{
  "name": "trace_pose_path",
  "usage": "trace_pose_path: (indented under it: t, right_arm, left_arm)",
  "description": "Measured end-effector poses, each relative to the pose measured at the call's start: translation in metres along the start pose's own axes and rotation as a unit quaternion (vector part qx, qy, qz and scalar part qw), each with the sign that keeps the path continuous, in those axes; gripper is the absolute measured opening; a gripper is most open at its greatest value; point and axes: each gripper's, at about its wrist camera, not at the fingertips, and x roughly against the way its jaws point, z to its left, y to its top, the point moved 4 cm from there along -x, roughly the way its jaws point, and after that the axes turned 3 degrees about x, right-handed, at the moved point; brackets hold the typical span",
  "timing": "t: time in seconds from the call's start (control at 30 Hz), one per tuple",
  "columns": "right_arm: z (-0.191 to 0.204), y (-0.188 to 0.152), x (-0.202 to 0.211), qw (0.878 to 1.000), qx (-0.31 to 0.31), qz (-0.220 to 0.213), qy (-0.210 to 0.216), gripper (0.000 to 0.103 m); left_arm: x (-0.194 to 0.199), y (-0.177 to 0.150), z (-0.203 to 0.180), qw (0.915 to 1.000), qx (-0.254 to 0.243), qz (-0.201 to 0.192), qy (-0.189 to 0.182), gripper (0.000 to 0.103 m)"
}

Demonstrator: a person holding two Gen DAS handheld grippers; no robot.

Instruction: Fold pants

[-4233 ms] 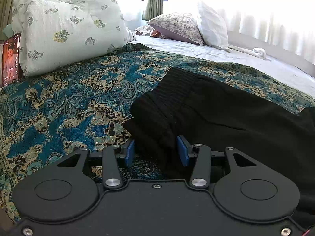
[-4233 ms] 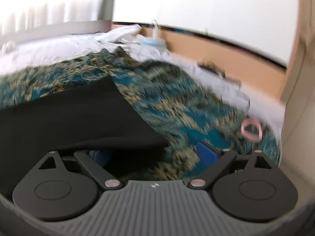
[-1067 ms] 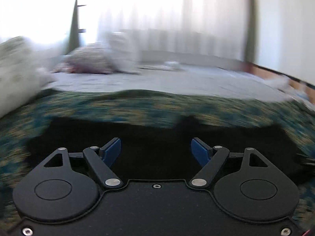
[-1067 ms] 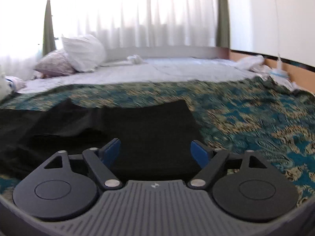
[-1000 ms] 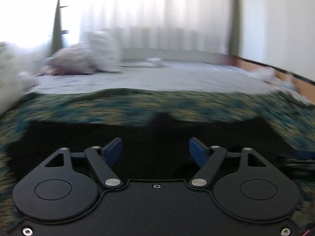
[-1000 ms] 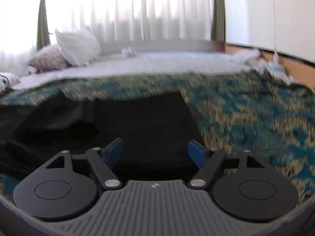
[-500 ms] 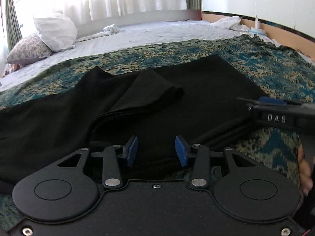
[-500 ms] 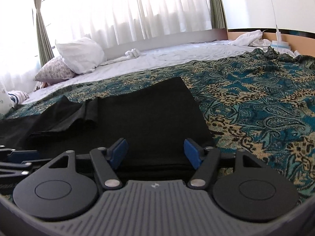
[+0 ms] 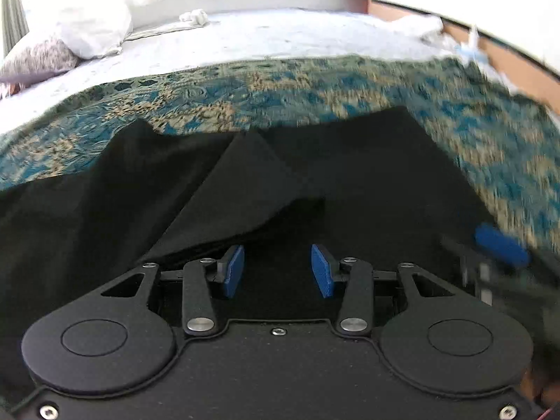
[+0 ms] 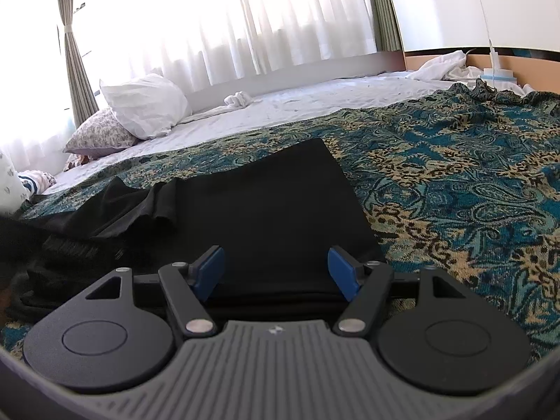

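Note:
The black pants (image 9: 350,182) lie on the patterned blue and tan bedspread (image 9: 315,91), with one corner folded over into a raised flap (image 9: 241,189). My left gripper (image 9: 276,271) is open and low over the near edge of the pants, just right of the flap. My right gripper (image 10: 276,269) is open, its blue pads (image 10: 210,269) either side of the near edge of the flat black panel (image 10: 273,203). The right gripper's blue pad also shows blurred at the right in the left wrist view (image 9: 500,245).
A white pillow (image 10: 143,108) and a floral pillow (image 10: 98,136) lie at the far left of the bed. A white sheet (image 10: 315,98) covers the far half. White cloth and a pale blue box (image 10: 497,75) sit by the wooden headboard at right.
Both grippers have swung from the ends of the pants to its near edge. In the last half second the left gripper's jaws have opened wider and it has moved closer to the cloth.

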Motion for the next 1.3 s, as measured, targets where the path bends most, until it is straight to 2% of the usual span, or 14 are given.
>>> trace_pose_path:
  t: [0.13,0.27,0.4,0.47,0.6,0.73,0.8,0.87,0.97,1.07,1.1,1.17,1.23,1.3]
  right_arm:
    - [0.001,-0.001,0.0,1.0,0.005,-0.001,-0.004,0.077]
    - [0.001,-0.002,0.0,1.0,0.003,-0.002,-0.002,0.077]
    - [0.002,-0.002,-0.001,1.0,0.003,-0.002,-0.001,0.077]
    - [0.001,-0.002,0.0,1.0,0.002,-0.003,0.0,0.077]
    - [0.0,-0.003,0.0,1.0,0.001,-0.005,0.002,0.078]
    - [0.002,-0.003,-0.001,1.0,0.006,-0.004,0.001,0.078]
    - [0.002,-0.003,-0.001,1.0,0.007,-0.003,0.001,0.078]
    - [0.003,-0.003,-0.001,1.0,0.01,-0.002,-0.001,0.078]
    - [0.004,-0.002,-0.002,1.0,0.015,0.0,-0.003,0.079]
    - [0.005,-0.003,-0.002,1.0,0.019,0.001,-0.005,0.079]
    - [0.005,-0.002,-0.003,1.0,0.02,0.002,-0.006,0.079]
    - [0.006,-0.003,-0.003,1.0,0.023,0.003,-0.006,0.079]
    - [0.006,-0.003,-0.003,1.0,0.024,0.002,-0.006,0.079]
    - [0.005,-0.003,-0.003,1.0,0.024,0.001,-0.005,0.08]
  left_arm:
    - [-0.019,0.023,0.011,0.9987,-0.005,-0.003,0.051,0.043]
    - [-0.03,0.049,0.045,0.9944,0.014,-0.014,0.104,0.039]
    - [-0.024,0.072,0.087,0.9823,0.038,-0.039,0.179,0.039]
    - [-0.017,0.079,0.103,0.9785,0.048,-0.049,0.194,0.039]
    - [0.003,0.078,0.11,0.9841,0.06,-0.071,0.151,0.042]
    - [0.014,0.064,0.085,0.9924,0.022,-0.079,0.091,0.043]
    - [0.008,0.06,0.071,0.9958,0.007,-0.072,0.057,0.043]
    - [-0.002,0.058,0.057,0.997,-0.003,-0.067,0.039,0.044]
    - [-0.028,0.059,0.05,0.9971,-0.009,-0.053,0.054,0.043]
    - [-0.06,0.058,0.063,0.9943,0.002,-0.028,0.103,0.04]
    - [-0.064,0.058,0.069,0.9935,0.009,-0.031,0.109,0.039]
    - [-0.059,0.059,0.074,0.9926,0.02,-0.04,0.113,0.039]
    - [-0.048,0.057,0.075,0.9895,0.007,-0.04,0.139,0.039]
    - [-0.029,0.05,0.08,0.9887,-0.007,-0.054,0.14,0.04]
